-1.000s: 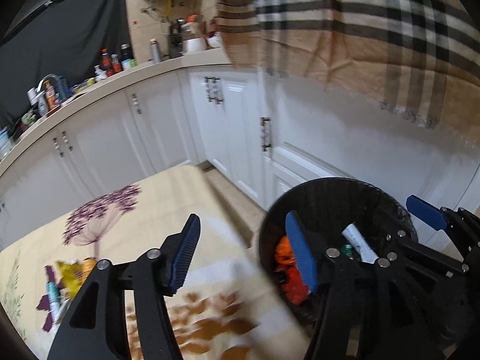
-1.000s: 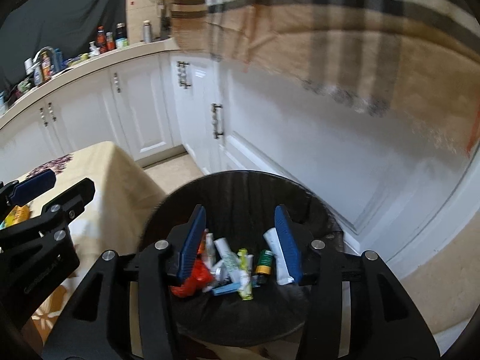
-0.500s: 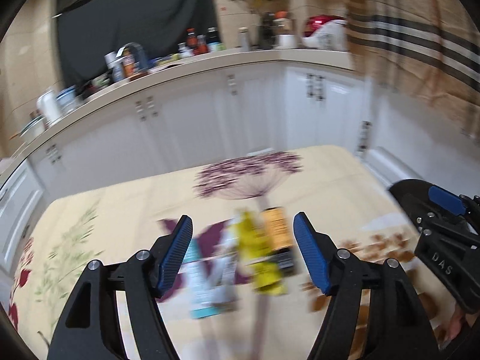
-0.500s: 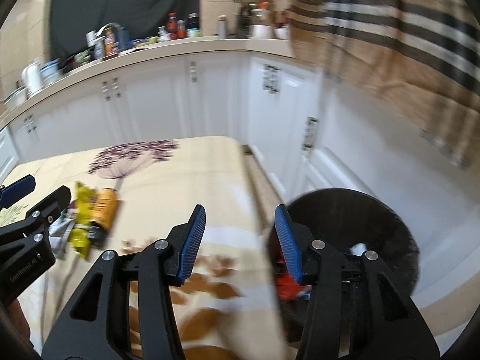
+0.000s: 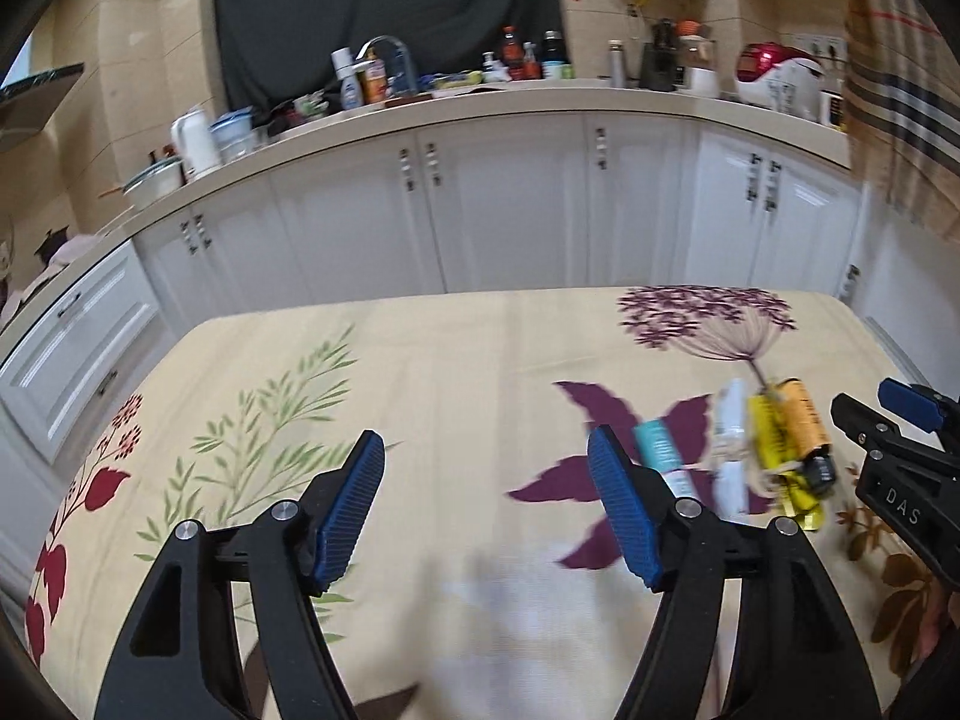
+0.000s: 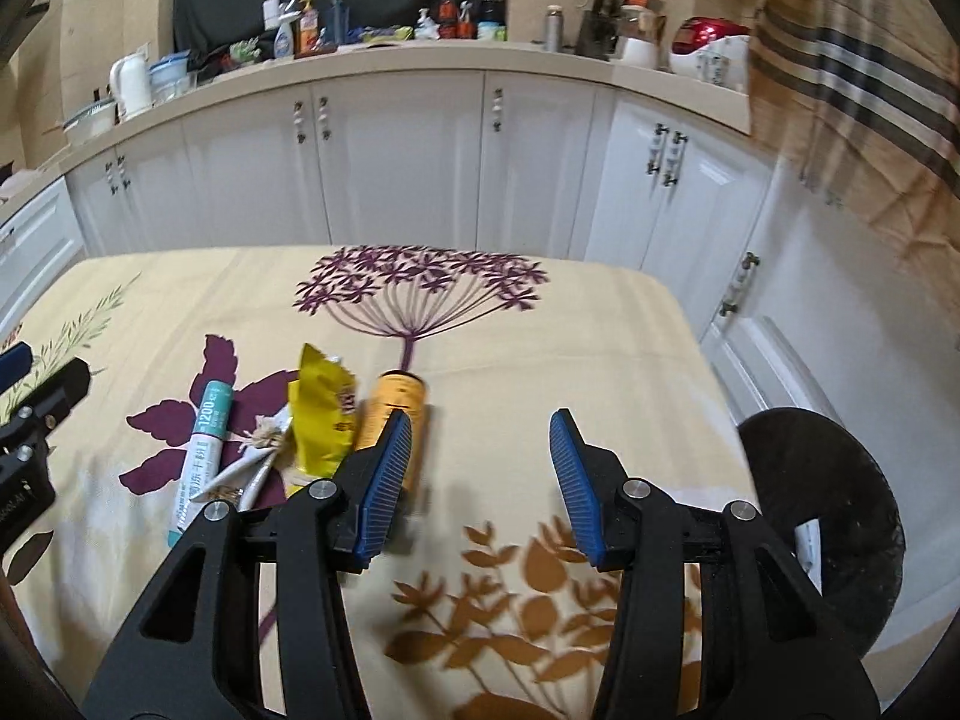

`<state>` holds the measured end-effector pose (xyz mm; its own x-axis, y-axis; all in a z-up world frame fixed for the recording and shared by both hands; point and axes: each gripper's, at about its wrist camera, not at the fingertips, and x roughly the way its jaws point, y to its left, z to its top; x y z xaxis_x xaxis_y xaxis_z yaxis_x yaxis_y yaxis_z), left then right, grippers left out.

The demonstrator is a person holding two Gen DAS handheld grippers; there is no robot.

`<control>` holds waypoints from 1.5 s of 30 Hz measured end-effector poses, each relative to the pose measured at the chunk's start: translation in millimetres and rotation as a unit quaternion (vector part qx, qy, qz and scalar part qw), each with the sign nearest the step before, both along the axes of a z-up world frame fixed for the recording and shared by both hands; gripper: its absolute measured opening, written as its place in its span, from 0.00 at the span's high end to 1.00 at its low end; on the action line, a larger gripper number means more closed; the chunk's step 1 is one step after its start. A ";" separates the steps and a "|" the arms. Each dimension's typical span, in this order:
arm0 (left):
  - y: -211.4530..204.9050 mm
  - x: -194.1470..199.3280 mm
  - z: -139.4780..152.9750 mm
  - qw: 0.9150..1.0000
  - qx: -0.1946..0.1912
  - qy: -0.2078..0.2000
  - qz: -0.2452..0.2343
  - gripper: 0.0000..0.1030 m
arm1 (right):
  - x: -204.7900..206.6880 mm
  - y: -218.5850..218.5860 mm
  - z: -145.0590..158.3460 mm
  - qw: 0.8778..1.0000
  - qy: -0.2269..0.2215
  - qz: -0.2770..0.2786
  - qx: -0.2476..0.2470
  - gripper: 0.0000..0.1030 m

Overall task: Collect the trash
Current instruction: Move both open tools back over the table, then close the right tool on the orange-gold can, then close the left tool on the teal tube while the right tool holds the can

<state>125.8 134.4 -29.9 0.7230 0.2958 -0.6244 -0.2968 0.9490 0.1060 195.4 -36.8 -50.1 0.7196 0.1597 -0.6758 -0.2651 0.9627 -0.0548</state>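
Observation:
A small heap of trash lies on the floral tablecloth (image 6: 540, 324): a teal-and-white tube (image 6: 201, 450), a white wrapper (image 6: 252, 462), a yellow packet (image 6: 321, 420) and an orange can (image 6: 393, 414). In the left wrist view the same tube (image 5: 660, 456), packet (image 5: 774, 450) and can (image 5: 804, 420) lie right of my left gripper (image 5: 486, 504), which is open and empty above the cloth. My right gripper (image 6: 480, 480) is open and empty, its left finger just in front of the can. The black trash bin (image 6: 840, 510) stands on the floor off the table's right edge.
White kitchen cabinets (image 6: 390, 162) and a cluttered counter (image 5: 480, 96) run behind the table. A plaid cloth (image 6: 870, 90) hangs at the right. The right gripper's tip shows at the right of the left wrist view (image 5: 906, 408).
Both grippers have swung left from over the bin to above the table. The trash heap has come into view near the right gripper. Both stay open and empty.

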 end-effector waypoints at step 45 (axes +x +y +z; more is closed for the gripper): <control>-44.7 44.9 -36.4 0.995 -0.028 0.084 -0.053 0.34 | 0.0 -60.1 -5.2 0.999 0.027 -0.041 0.013 0.76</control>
